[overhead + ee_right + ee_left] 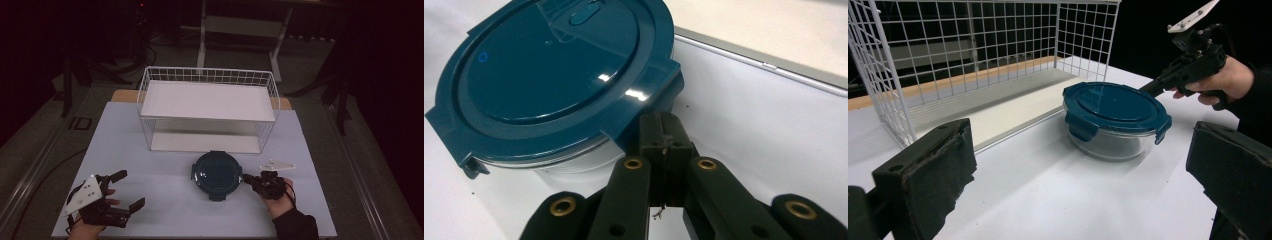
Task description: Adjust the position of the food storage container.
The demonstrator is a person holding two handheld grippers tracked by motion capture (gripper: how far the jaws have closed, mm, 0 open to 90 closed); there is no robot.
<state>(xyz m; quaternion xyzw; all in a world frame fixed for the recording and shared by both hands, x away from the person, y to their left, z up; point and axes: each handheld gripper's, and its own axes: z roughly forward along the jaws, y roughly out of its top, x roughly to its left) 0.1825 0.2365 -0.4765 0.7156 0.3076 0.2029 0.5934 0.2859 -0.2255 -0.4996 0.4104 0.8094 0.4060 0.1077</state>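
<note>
- The round glass container (216, 176) with its teal lid (1115, 104) sits on the bench (150, 200), just in front of the white wire basket (207, 107).
- The right tongs (246, 177) are pinched fully together, tips at the lid's side latch (644, 107); I'd say a gentle lift from under that tab works best, not a shove.
- The left tongs (126, 189) gape wide, empty, well off to the side.

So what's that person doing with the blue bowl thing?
A person holds a hand-held gripper in each hand at a white table. The right hand-held gripper has its jaws shut, with the tips at the edge of the blue lid by one of its clips. That lid sits on a round glass container in front of a white wire basket. The left hand-held gripper rests open on the table, off to the side, holding nothing.
</note>
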